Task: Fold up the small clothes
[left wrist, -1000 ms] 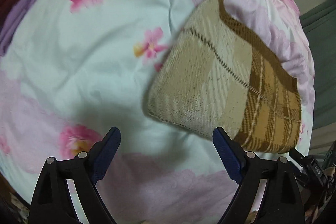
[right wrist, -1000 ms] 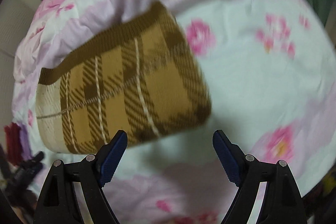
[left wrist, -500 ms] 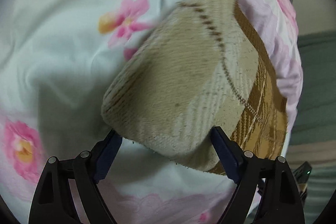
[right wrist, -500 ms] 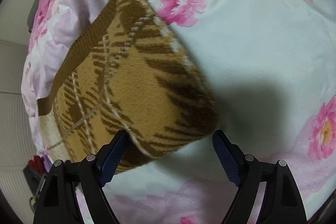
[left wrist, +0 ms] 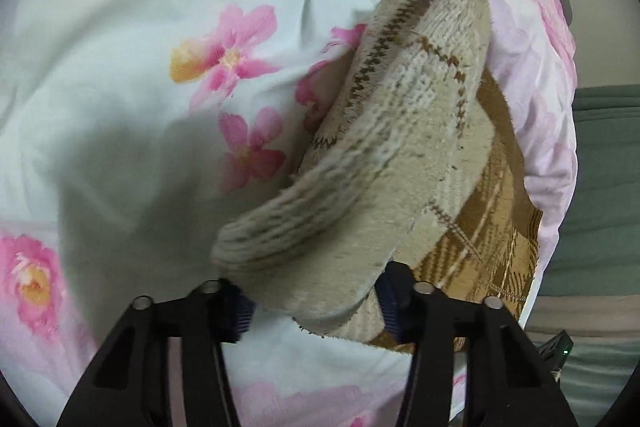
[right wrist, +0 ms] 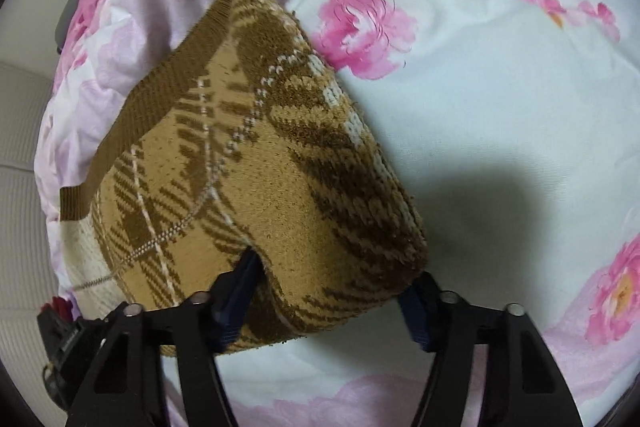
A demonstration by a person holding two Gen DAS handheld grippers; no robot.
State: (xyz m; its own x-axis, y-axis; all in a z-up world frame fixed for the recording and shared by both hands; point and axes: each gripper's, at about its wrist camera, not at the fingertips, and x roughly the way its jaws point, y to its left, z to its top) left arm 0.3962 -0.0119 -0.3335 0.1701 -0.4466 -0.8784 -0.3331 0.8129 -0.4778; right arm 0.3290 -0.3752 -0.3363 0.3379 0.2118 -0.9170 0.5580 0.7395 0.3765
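The folded knit garment w/ cream and tan-brown plaid sections [left wrist: 404, 163] lay on the pale floral bedsheet w/ pink flowers [left wrist: 160, 7], near its far pink-edged side. The left gripper [left wrist: 316, 303] had narrowed onto the cream end, blue pads pressing both sides of the bunched-up fold, cloth raised off the sheet there. The right gripper [right wrist: 324, 303] sat a bit wider around the brown plaid end [right wrist: 280, 187]; left pad dug into the knit, right pad touched its corner, so it was gripping that end.
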